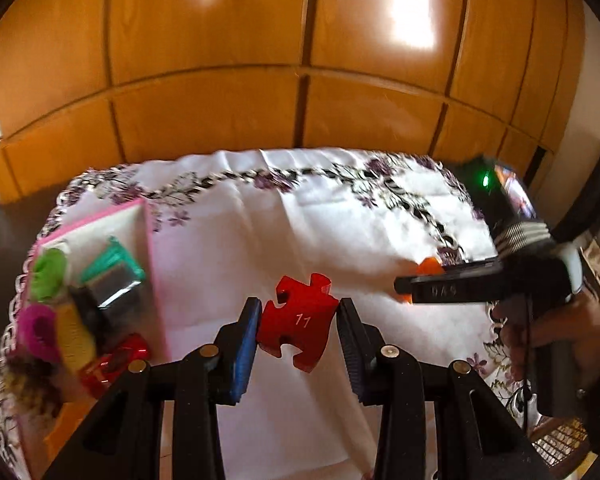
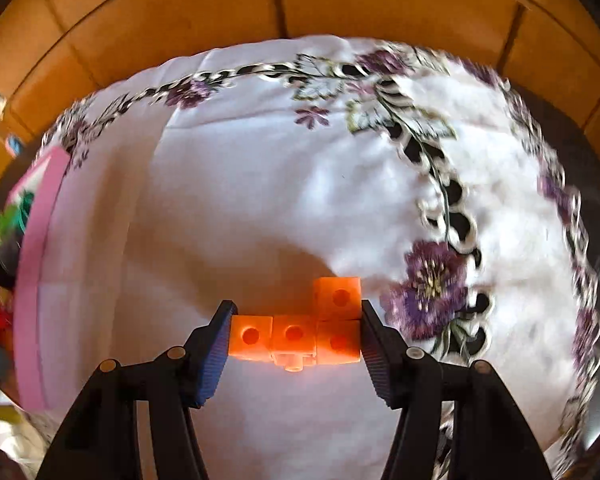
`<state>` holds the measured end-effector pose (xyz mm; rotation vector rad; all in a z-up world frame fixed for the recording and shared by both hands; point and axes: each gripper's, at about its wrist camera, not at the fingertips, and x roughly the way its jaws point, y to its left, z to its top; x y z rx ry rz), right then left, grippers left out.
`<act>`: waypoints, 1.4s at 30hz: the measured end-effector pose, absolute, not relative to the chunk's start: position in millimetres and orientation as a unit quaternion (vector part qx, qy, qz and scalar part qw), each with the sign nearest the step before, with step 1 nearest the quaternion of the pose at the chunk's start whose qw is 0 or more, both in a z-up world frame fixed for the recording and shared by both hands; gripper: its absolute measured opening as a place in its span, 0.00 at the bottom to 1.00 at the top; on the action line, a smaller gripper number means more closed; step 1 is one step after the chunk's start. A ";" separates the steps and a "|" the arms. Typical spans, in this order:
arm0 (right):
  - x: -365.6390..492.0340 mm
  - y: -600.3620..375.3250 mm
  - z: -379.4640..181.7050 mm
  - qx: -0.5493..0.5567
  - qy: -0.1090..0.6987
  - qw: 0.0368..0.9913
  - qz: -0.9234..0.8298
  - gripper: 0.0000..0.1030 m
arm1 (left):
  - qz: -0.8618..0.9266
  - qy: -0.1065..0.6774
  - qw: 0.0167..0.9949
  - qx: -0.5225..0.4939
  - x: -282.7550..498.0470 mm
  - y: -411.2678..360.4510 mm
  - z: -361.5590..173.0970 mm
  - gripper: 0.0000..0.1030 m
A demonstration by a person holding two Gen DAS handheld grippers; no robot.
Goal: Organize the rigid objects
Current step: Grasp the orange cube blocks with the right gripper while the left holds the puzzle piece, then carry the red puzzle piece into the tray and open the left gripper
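Red puzzle piece (image 1: 298, 320) is being pinched by left tongs (image 1: 299, 334); right tongs (image 2: 296, 334) are pinching orange blocks (image 2: 296, 330), both presumably heading for the pink tray (image 1: 150, 264).

Red puzzle piece (image 1: 298, 322), orange blocks (image 2: 296, 334), purple-flowered white tablecloth (image 2: 228, 200).

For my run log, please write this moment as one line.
left gripper: shut on red puzzle piece | right gripper: shut on orange block piece | pink tray: holds other items
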<state>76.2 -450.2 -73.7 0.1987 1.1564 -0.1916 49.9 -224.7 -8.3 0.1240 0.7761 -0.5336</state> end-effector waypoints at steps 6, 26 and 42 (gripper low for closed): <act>77.8 -448.3 -78.3 0.081 0.547 0.828 -0.094 0.59 | -0.237 0.367 0.899 0.033 47.3 -198.4 6.2 0.38; 78.2 -438.2 -82.6 0.044 0.540 0.836 -0.092 0.58 | -0.197 0.376 0.905 0.006 43.3 -149.2 8.0 0.38; 78.2 -434.6 -83.0 0.024 0.539 0.838 -0.089 0.58 | -0.138 0.393 0.906 -0.068 28.2 -11.6 0.8 0.38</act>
